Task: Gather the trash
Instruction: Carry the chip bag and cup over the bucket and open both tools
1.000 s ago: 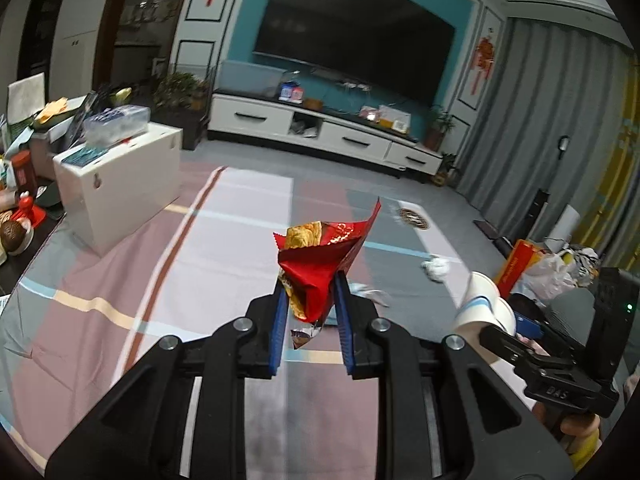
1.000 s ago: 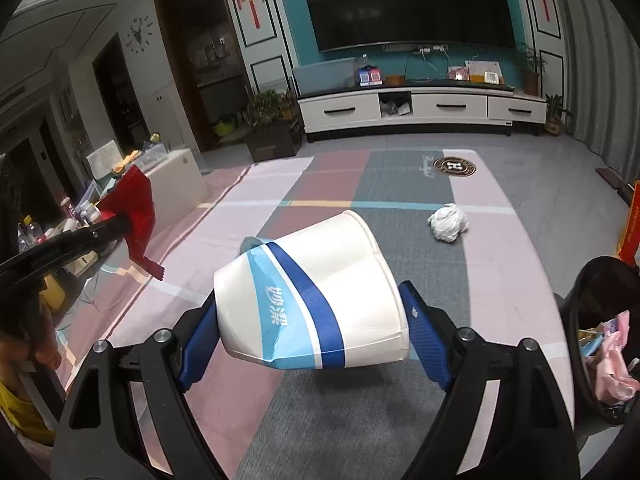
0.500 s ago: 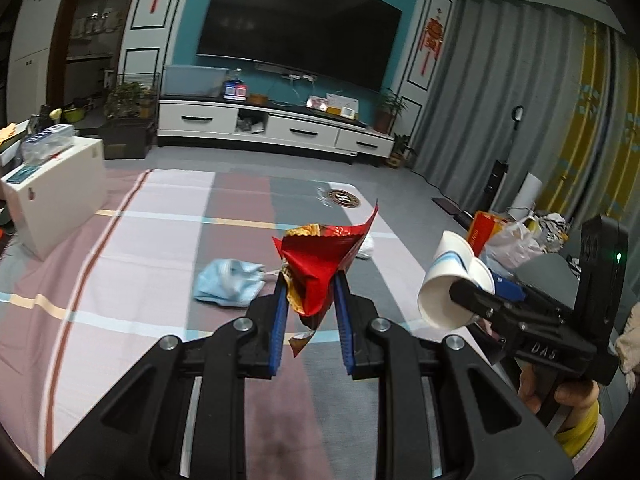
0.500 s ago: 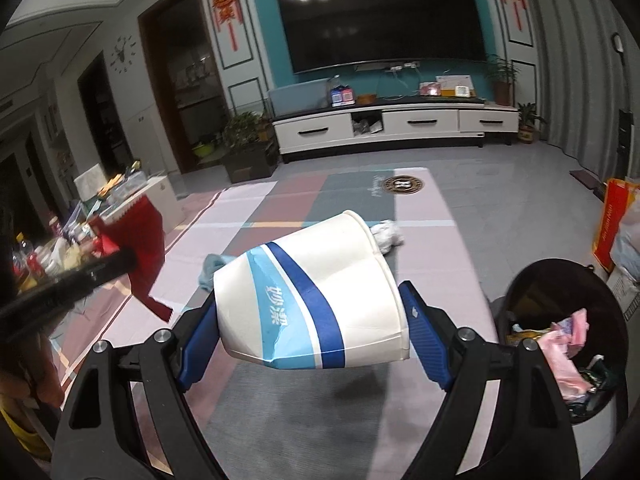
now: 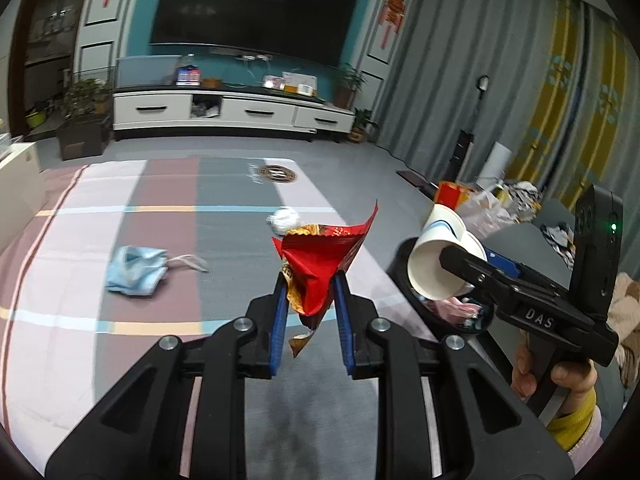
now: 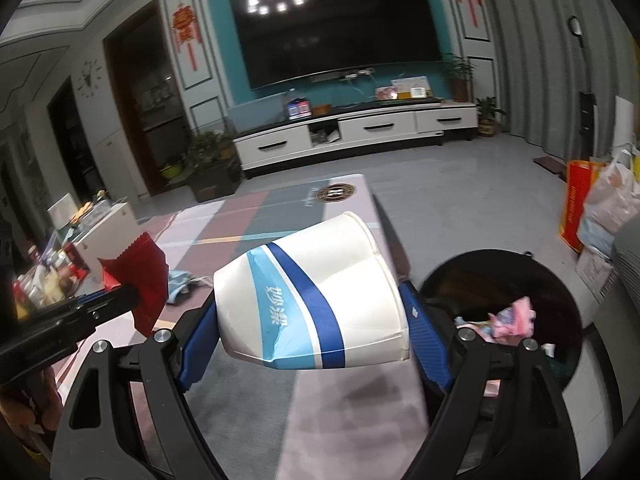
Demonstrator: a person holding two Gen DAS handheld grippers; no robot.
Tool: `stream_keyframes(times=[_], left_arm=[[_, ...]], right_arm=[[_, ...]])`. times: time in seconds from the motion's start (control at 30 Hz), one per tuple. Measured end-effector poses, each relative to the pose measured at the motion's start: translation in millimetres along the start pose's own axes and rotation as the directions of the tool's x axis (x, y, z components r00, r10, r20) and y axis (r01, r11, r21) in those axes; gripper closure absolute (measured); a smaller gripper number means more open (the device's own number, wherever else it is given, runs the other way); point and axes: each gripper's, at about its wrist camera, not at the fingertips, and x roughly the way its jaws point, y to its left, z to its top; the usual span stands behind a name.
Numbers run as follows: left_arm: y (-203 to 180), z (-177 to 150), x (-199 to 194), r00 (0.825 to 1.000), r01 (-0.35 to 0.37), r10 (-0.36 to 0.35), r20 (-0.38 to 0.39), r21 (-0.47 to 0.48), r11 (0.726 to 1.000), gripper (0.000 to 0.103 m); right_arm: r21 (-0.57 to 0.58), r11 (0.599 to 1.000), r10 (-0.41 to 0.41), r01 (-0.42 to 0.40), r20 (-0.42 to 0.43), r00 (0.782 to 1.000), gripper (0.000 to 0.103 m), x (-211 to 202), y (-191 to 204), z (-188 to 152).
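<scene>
Dim indoor light, cool in tone, from ceiling lamps seen only as a cluster of bright spots mirrored on the dark television screen point(image 6: 340, 28). Soft, faint shadows on the rug point(image 5: 160, 216). Strong fisheye bending at the edges, black corners around each round view. Slight motion blur on the curtains point(image 5: 552, 92) and far furniture; nearest parts sharp.

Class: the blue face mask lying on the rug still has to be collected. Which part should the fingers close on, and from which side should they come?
Grip the bunched blue body of the face mask, coming down from above. It lies crumpled and low on the rug, so its raised folds give the fingers more to pinch than the thin white ear loop trailing to its right, which would probably slip.
</scene>
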Motion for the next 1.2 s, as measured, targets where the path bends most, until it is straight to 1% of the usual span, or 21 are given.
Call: stream_keyframes(times=[0.2, 0.47, 0.73, 1.0, 1.2], left_arm=[[-37.4, 5.1, 16.6, 0.999, 0.038, -0.038, -0.010, 0.055, 0.998, 0.079], [-81.6, 14.3, 44.1, 0.995, 0.099, -0.096, -0.036, 0.108, 0.989, 0.079], [-111.0, 19.5, 78.2, 0.986, 0.151, -0.142, -0.090, 0.097, 0.984, 0.079], [-141.7, 21.3, 113.2, 0.978, 0.171, -0.154, -0.139, 0.125, 0.977, 0.079], [-158.2, 20.2, 137.4, 0.973, 0.181, -0.156, -0.170, 0.143, 0.973, 0.079]], right_arm=[[0.036, 0.998, -0.043, 0.043, 0.017, 0.999, 0.020, -13.9, -29.4, -1.4], [0.116, 0.991, -0.072, 0.068, 0.032, 0.997, 0.020, -27.5, -66.8, -1.5], [0.169, 0.980, -0.109, 0.101, 0.039, 0.993, 0.020, -35.3, -95.6, -1.2], [0.253, 0.953, -0.178, 0.169, 0.012, 0.984, 0.020, -39.5, -134.4, -11.1], [0.277, 0.937, -0.214, 0.211, -0.019, 0.977, 0.020, -37.5, -147.5, -18.8]])
